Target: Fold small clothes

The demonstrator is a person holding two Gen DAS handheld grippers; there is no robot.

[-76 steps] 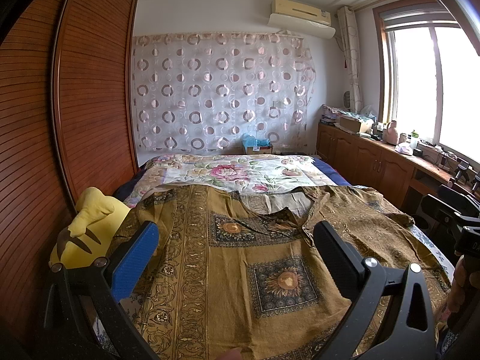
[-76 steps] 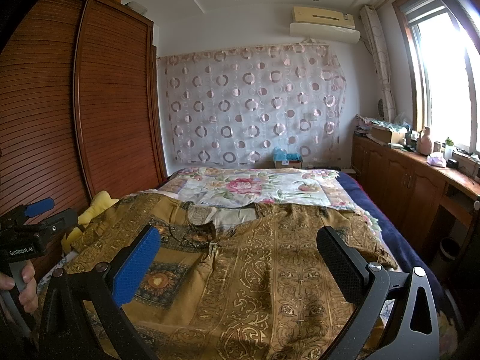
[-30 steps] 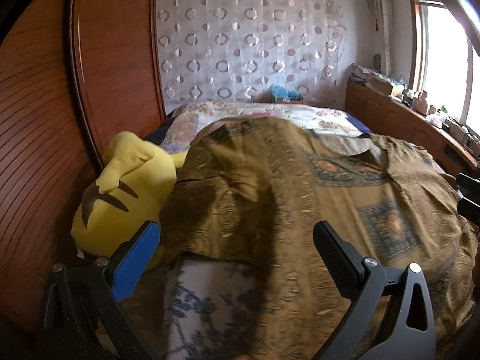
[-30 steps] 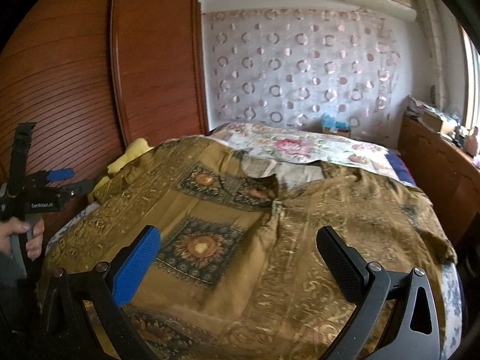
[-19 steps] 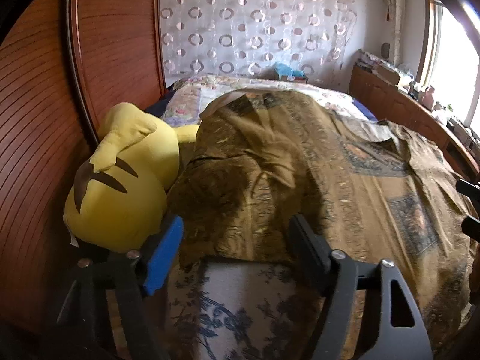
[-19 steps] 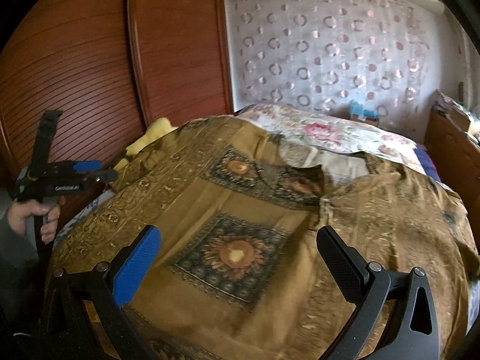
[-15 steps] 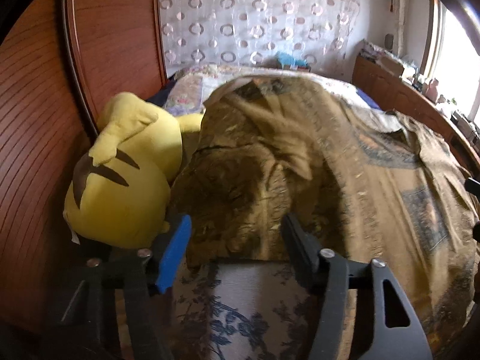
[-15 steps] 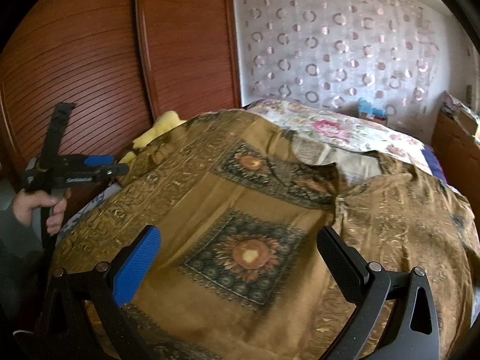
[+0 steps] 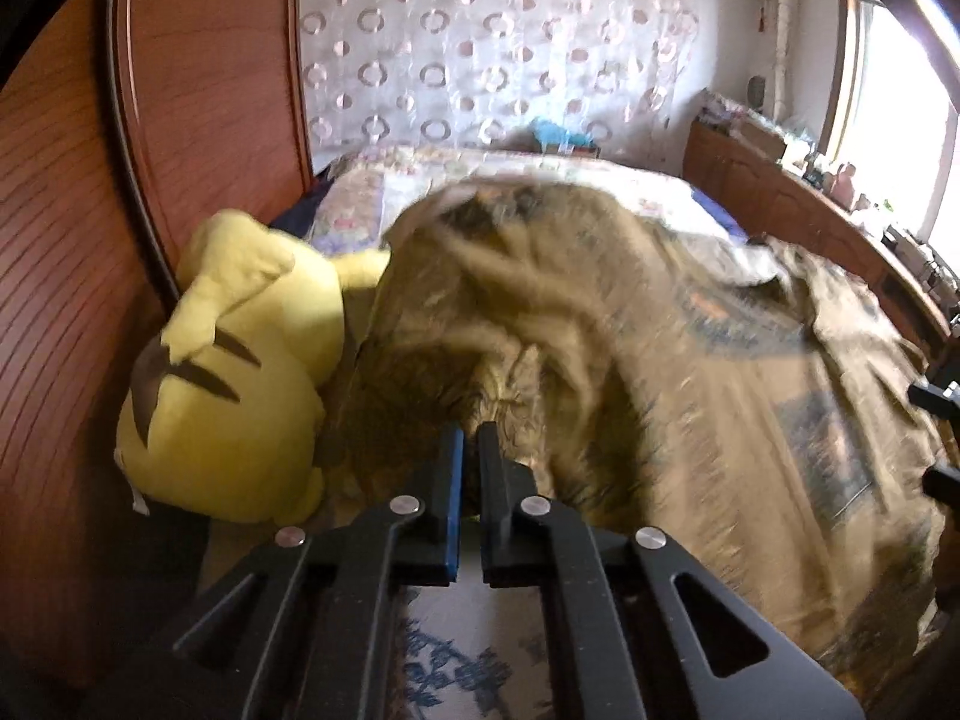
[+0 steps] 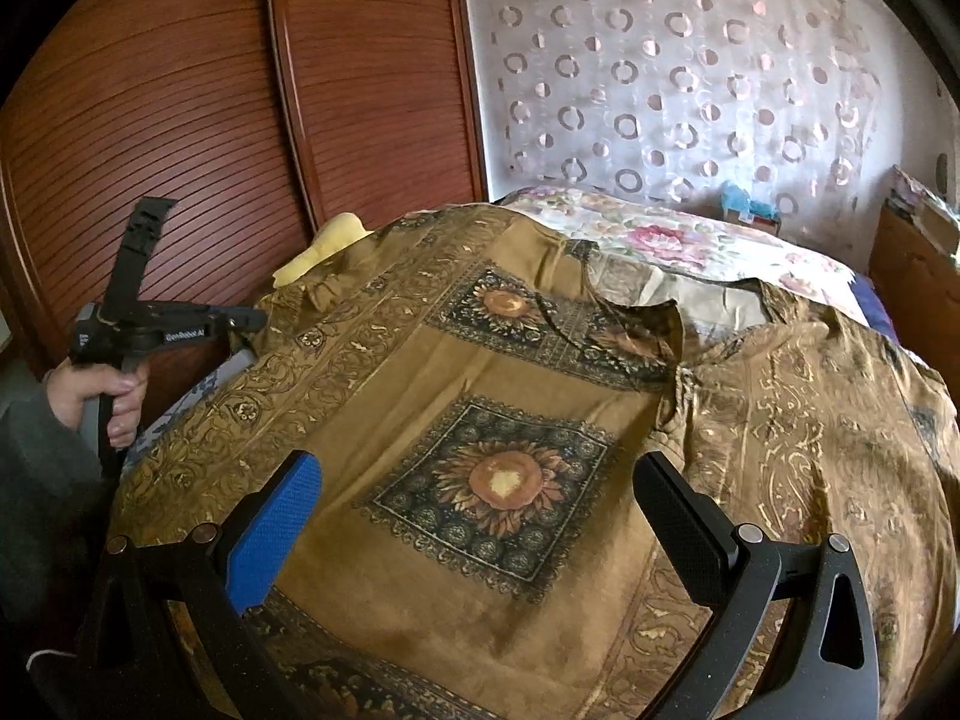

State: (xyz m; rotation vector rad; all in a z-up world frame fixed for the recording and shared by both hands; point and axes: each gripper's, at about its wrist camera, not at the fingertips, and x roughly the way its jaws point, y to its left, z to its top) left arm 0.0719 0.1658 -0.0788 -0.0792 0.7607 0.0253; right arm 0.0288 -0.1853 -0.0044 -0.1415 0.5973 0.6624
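Observation:
A brown and gold patterned garment (image 10: 498,420) lies spread over the bed, with a dark sunflower square at its middle. My left gripper (image 9: 471,441) is shut at the garment's (image 9: 660,372) near left edge, and bunched cloth is pinched between its tips. The picture there is blurred. The right wrist view shows that same left gripper (image 10: 249,319) at the far left, held by a hand (image 10: 111,390). My right gripper (image 10: 474,468) stands open just above the garment's front, with nothing pressed between its blue and black pads.
A yellow plush toy (image 9: 228,372) lies against the garment's left side, beside the wooden wardrobe doors (image 10: 180,120). A floral quilt (image 10: 690,240) covers the far end of the bed. A wooden cabinet (image 9: 798,210) runs under the window on the right.
My left gripper came down to the garment's left edge beside the plush toy and shut on the cloth, which now bunches up. The right gripper stays open and has turned slightly left.

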